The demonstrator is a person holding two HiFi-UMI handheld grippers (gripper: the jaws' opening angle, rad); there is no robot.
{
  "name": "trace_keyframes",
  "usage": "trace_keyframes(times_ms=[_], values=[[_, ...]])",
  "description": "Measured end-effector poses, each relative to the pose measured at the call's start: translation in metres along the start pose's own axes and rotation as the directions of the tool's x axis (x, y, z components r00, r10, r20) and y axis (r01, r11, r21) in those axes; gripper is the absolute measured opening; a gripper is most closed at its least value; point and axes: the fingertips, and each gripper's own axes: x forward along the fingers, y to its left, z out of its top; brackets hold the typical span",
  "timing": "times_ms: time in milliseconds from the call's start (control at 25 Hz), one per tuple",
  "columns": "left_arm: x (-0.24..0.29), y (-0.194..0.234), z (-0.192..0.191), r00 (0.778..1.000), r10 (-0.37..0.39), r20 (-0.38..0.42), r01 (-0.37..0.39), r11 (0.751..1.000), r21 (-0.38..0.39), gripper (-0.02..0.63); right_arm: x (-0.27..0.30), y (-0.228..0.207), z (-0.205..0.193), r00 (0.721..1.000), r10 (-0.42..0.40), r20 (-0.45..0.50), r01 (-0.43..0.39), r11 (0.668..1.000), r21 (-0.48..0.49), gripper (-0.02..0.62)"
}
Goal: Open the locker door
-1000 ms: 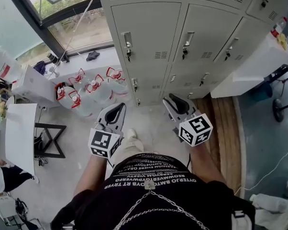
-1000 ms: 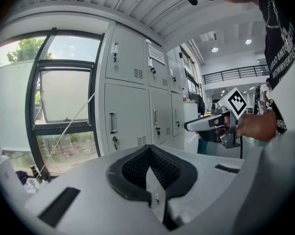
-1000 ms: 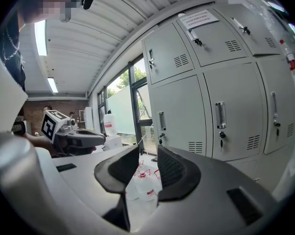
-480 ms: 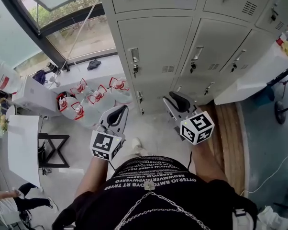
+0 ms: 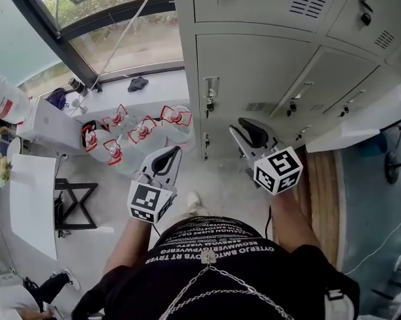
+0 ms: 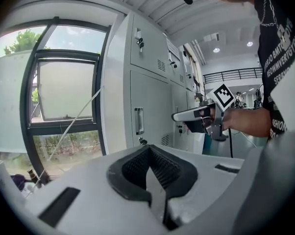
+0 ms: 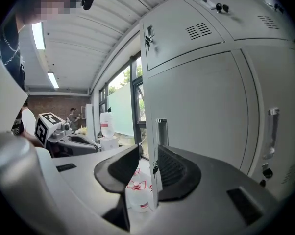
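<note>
Locker door (image 5: 254,72) has drawn nearer — right tongs (image 7: 148,151) parted, left tongs (image 6: 150,150) pressed together.

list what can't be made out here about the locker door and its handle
- Head view: the lock under the handle is too small to tell whether it is locked.
- Right gripper view: the handle's lower end sits behind a jaw of the open right gripper.
- All views: the shut locker door hides its inside.
- Head view: the upper lockers are cut off by the top edge.
</note>
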Motion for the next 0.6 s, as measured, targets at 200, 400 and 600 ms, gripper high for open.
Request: trace_keyframes(times_ms=[200, 400, 600], values=[[0.014, 0.025, -0.001, 1.000, -0.006, 0.000, 0.006, 1.000, -0.017, -0.002, 0.032, -0.005, 0.009, 1.000, 0.004, -0.012, -0.004, 1.000, -0.019, 0.118], [0.029, 0.046, -0.002, 1.000, -0.025, -0.004, 0.025, 1.000, -0.007, -0.002, 0.066, -0.008, 0.012, 1.000, 0.007, -0.020, -0.007, 1.000, -0.012, 0.118], [0.032, 0.068, -0.001, 1.000, -0.032, 0.000, 0.031, 0.999, -0.021, -0.002, 0.092, -0.005, 0.014, 0.999, 0.015, -0.039, -0.015, 1.000, -0.016, 0.123]])
